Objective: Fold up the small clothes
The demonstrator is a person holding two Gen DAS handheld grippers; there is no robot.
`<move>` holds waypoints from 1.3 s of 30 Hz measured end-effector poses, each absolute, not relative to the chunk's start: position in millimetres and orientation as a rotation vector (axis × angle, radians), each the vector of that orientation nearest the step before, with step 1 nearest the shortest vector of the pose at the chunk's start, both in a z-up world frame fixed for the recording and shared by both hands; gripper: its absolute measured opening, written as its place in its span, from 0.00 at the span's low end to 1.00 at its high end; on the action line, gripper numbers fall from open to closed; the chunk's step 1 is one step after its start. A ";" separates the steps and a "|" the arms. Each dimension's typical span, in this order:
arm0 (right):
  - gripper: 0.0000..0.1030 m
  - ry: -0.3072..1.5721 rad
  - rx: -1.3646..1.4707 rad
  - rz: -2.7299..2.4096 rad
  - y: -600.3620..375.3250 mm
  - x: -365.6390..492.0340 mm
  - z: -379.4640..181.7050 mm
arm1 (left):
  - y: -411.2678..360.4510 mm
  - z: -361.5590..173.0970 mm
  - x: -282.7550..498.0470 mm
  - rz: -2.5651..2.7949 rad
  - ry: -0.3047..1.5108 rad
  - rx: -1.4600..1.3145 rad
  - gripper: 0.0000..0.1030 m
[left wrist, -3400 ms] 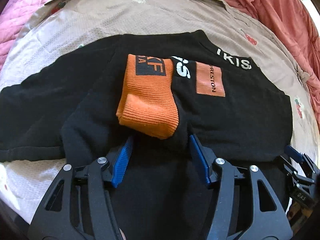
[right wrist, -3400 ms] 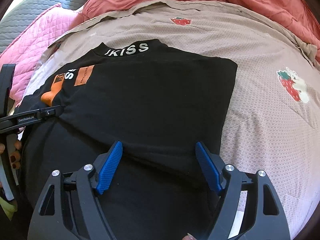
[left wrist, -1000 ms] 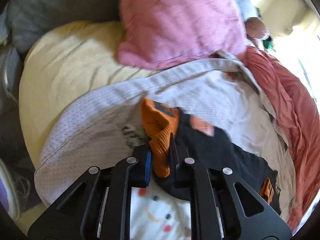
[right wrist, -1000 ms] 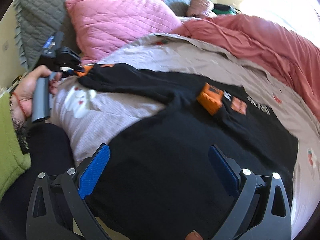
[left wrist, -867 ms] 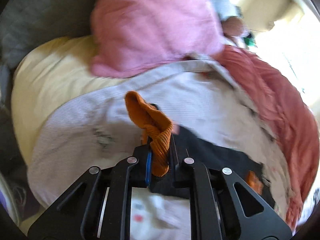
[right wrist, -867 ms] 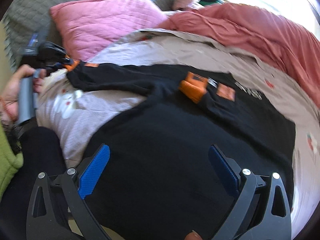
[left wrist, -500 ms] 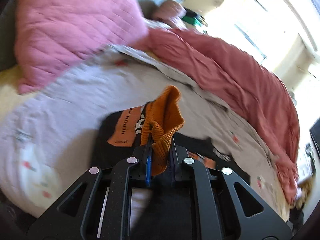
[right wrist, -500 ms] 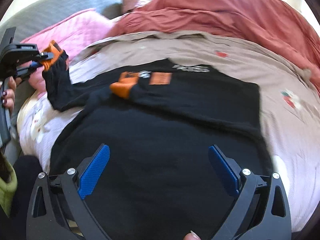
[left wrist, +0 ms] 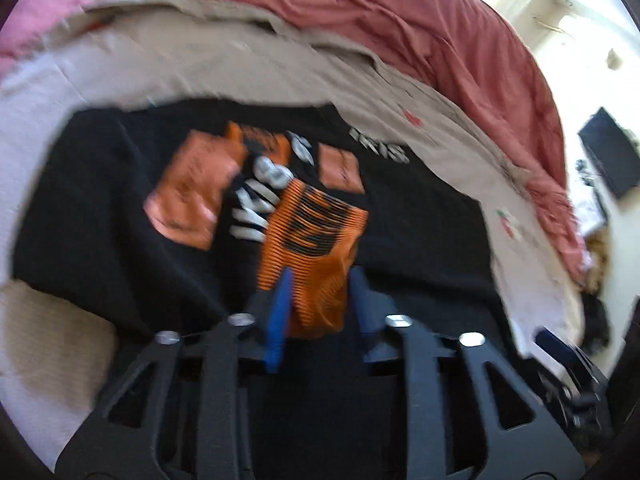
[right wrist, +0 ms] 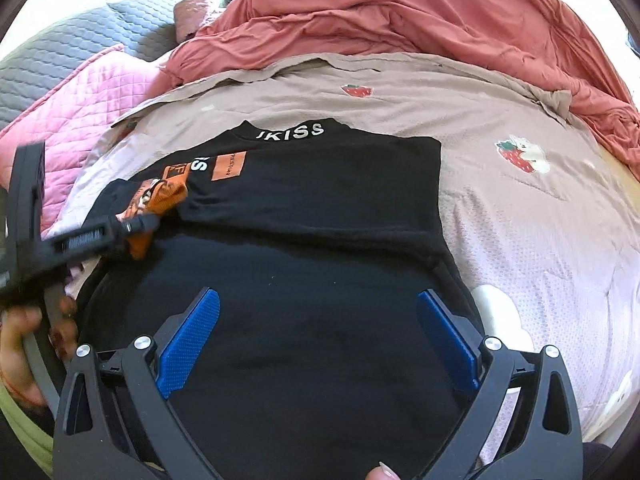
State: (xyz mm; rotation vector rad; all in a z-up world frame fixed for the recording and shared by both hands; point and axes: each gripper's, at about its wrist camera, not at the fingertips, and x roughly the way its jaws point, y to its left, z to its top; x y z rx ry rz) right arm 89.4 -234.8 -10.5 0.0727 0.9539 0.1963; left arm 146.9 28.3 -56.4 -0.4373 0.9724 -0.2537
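A black sweater (left wrist: 420, 232) with orange patches and white lettering lies flat on the bed; the right wrist view shows it (right wrist: 320, 200) with one sleeve folded across the chest. That sleeve's orange ribbed cuff (left wrist: 316, 248) sits between the blue pads of my left gripper (left wrist: 320, 280), whose jaws are opening and no longer squeeze it. From the right wrist view, the left gripper (right wrist: 136, 226) hovers over the cuff (right wrist: 160, 196) at the sweater's left side. My right gripper (right wrist: 320, 296) stands wide open above the sweater's lower part, with nothing between its fingers.
The sweater rests on a beige strawberry-print cover (right wrist: 520, 220). A rumpled red blanket (right wrist: 400, 20) is heaped at the far side. At the back left lie a pink pillow (right wrist: 80, 92) and a grey quilted one (right wrist: 60, 48). A hand (right wrist: 16, 344) holds the left gripper.
My left gripper carried the cuff from the bed's left side over onto the sweater's chest, and its jaws have parted. The right gripper swung round to face the sweater squarely.
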 end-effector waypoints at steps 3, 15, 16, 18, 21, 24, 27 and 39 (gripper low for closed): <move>0.95 0.968 0.122 0.207 -227.1 100.9 -9.0 | 39.2 -51.6 148.0 -0.300 0.967 -0.470 0.28; 0.95 1.076 0.280 0.398 -128.6 152.9 -32.1 | 123.1 -29.1 159.3 0.020 0.897 -0.440 0.53; 0.95 1.087 0.274 0.399 -119.6 157.4 -36.7 | 131.0 -30.4 160.1 0.036 0.900 -0.457 0.54; 0.92 1.099 0.271 0.408 -107.2 166.4 -44.1 | 142.3 -31.0 161.0 0.073 0.901 -0.467 0.58; 0.67 1.112 0.245 0.417 -92.8 178.0 -54.3 | 154.2 -32.3 159.6 0.089 0.908 -0.497 0.59; 0.44 1.118 0.250 0.430 -84.8 182.6 -61.5 | 159.8 -29.5 161.8 0.090 0.896 -0.503 0.62; 0.21 1.103 0.225 0.461 -77.8 178.2 -55.9 | 160.2 -28.1 164.0 0.092 0.886 -0.499 0.62; 0.10 0.829 0.028 0.427 -108.1 177.4 30.0 | 172.7 -21.0 161.8 0.099 0.836 -0.525 0.63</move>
